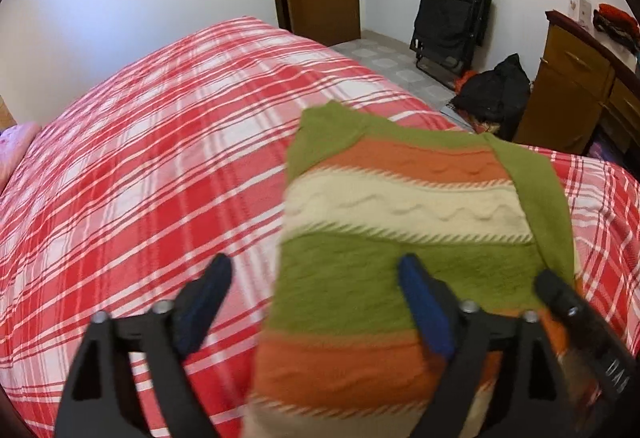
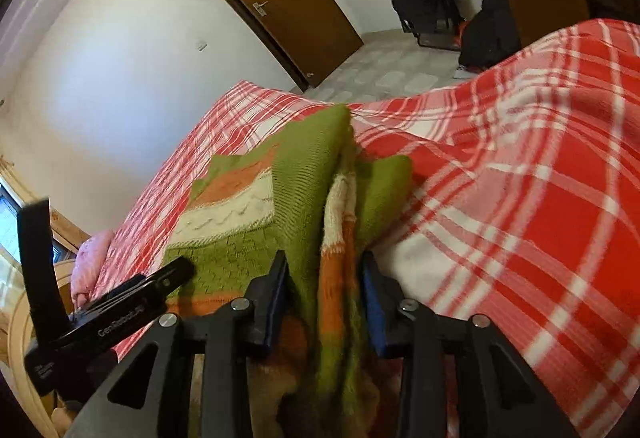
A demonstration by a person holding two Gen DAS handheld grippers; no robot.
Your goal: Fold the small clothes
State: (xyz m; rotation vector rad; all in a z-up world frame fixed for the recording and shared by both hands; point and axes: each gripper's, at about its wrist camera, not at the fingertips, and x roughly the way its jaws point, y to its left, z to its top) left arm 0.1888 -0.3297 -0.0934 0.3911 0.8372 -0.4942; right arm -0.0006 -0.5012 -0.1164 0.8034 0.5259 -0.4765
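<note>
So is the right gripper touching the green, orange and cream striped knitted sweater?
Touching. The right wrist view shows the right gripper pinching a bunched fold of the striped knitted sweater between both fingers.
</note>
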